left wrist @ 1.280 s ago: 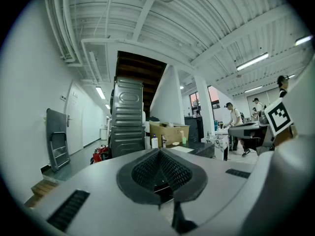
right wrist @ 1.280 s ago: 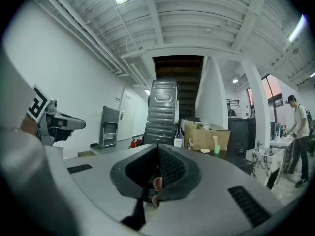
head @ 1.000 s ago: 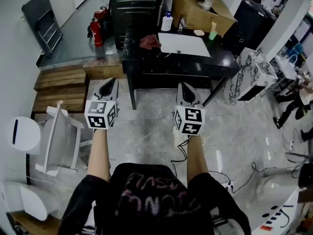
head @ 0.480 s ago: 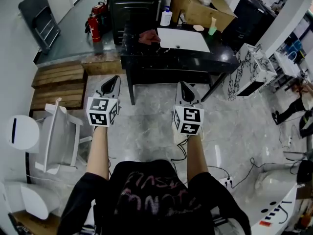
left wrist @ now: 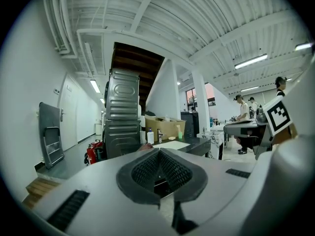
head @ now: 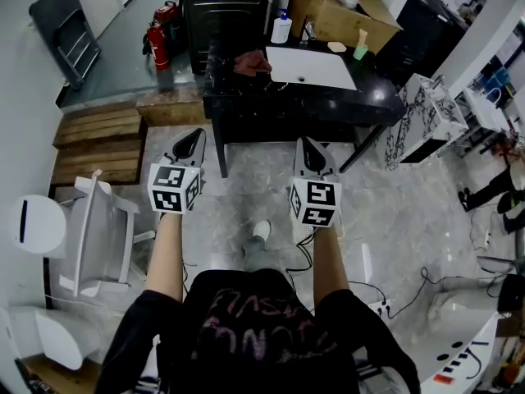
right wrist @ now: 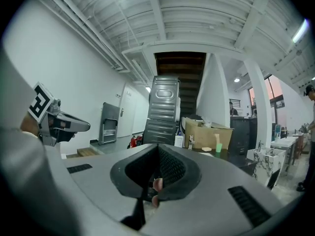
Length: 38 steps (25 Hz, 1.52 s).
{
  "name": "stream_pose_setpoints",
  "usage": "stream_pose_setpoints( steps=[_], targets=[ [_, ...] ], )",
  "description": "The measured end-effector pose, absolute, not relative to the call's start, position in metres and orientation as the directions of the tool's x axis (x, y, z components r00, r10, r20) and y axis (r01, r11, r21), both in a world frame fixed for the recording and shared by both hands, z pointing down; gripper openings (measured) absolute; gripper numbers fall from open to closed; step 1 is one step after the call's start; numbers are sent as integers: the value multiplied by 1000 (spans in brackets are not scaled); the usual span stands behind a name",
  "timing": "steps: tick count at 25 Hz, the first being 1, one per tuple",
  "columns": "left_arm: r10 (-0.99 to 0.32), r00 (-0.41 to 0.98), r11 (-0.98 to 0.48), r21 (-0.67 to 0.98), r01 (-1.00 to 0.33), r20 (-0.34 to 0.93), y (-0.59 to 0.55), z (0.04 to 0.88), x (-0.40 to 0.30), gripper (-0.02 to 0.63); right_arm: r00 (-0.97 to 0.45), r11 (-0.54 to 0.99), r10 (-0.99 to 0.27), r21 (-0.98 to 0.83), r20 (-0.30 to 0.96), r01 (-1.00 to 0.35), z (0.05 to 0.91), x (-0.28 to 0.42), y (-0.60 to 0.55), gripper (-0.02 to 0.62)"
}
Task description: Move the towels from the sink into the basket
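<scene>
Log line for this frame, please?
left tool: shut, empty | right tool: shut, empty | towel: on counter beside sink | stage: standing short of counter

Black worktop [head: 373,97]: white pump bottle [head: 281,29] at far edge; green cup [head: 361,52] and small pale dish [head: 337,47] toward far right corner. Open cardboard box [head: 324,11] behind far edge; unclear whether it rests on the worktop. Dark ribbed metal case [head: 225,2] beyond far left corner, red fire extinguishers [head: 157,39] on floor just left of it. Wooden pallets [head: 98,142] and white chair [head: 98,228] further left. Marble-patterned stand [head: 422,113] off right end. Cables [head: 410,290] on floor.
</scene>
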<state>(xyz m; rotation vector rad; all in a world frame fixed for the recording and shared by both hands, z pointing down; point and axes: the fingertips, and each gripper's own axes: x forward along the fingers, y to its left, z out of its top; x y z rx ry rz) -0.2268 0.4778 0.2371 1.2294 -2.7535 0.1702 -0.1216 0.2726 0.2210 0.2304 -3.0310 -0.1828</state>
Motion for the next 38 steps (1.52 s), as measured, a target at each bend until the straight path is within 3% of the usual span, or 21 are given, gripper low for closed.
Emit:
stream_pose_setpoints(
  steps=[26, 38],
  targets=[
    [-697, -680, 694, -27, -720, 227, 340, 261, -434, 15, -988, 992, -100, 90, 116, -90, 234, -348, 129, 15],
    [-669, -702, 716, -41, -697, 245, 293, 259, -479, 15, -992, 997, -57, 61, 111, -50, 232, -408, 80, 15]
  ],
)
